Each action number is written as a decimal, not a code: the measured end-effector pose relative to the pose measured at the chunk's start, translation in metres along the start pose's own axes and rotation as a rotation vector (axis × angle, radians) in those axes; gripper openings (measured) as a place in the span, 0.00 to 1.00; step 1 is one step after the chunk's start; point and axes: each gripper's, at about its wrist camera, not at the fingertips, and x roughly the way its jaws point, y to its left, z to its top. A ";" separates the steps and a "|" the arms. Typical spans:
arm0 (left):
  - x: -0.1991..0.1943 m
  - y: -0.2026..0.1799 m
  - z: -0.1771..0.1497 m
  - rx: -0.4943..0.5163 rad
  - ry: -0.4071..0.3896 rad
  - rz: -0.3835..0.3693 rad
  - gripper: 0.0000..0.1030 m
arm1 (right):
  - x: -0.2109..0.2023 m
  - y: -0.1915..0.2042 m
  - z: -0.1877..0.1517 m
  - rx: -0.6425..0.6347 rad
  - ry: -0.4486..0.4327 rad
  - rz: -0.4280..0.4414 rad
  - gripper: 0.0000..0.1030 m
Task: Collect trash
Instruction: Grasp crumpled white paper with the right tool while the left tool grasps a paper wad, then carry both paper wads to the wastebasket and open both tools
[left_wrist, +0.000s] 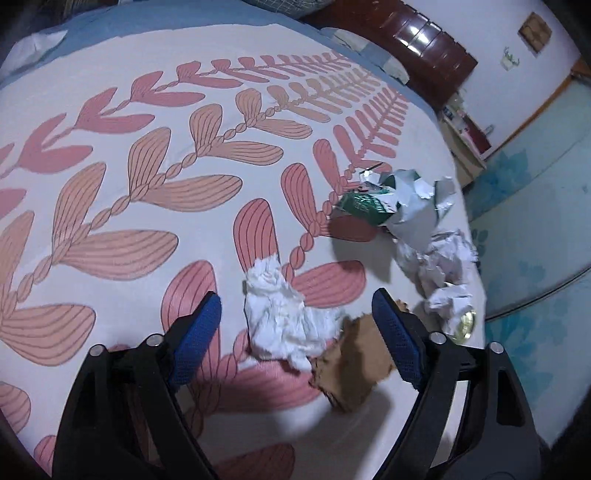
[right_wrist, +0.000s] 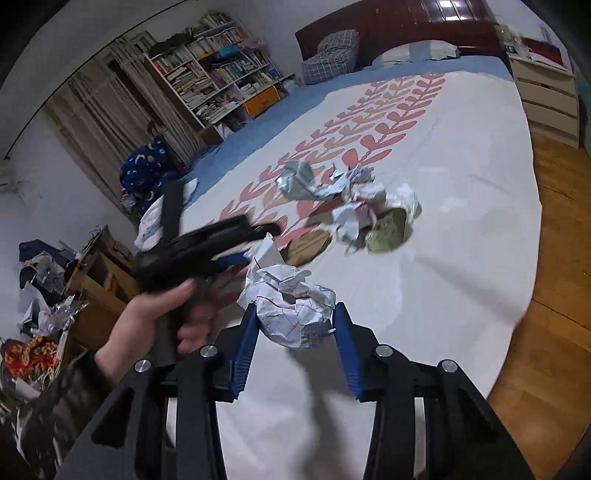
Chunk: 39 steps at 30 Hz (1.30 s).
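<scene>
My left gripper is open over the bed, its blue fingers on either side of a crumpled white tissue that lies beside a torn brown cardboard piece. My right gripper is shut on a crumpled lined paper ball, held just above the bedspread. Further trash lies in a heap: a green and white wrapper, crumpled white papers and a gold lid. In the right wrist view the heap lies mid-bed, and the left gripper is seen held by a hand.
The white bedspread with pink leaf print covers the bed. A dark wooden headboard and pillows are at the far end. A bookshelf and a cluttered side table stand on the left. The wooden floor is on the right.
</scene>
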 end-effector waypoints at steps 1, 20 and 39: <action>0.002 -0.001 0.001 0.009 0.006 0.019 0.30 | -0.005 0.002 -0.007 0.001 0.000 0.000 0.40; -0.187 -0.032 -0.097 0.041 -0.213 -0.011 0.09 | -0.115 0.051 -0.041 -0.053 -0.085 0.039 0.40; -0.329 -0.142 -0.215 0.284 -0.286 0.024 0.09 | -0.311 0.078 -0.064 -0.159 -0.235 0.006 0.40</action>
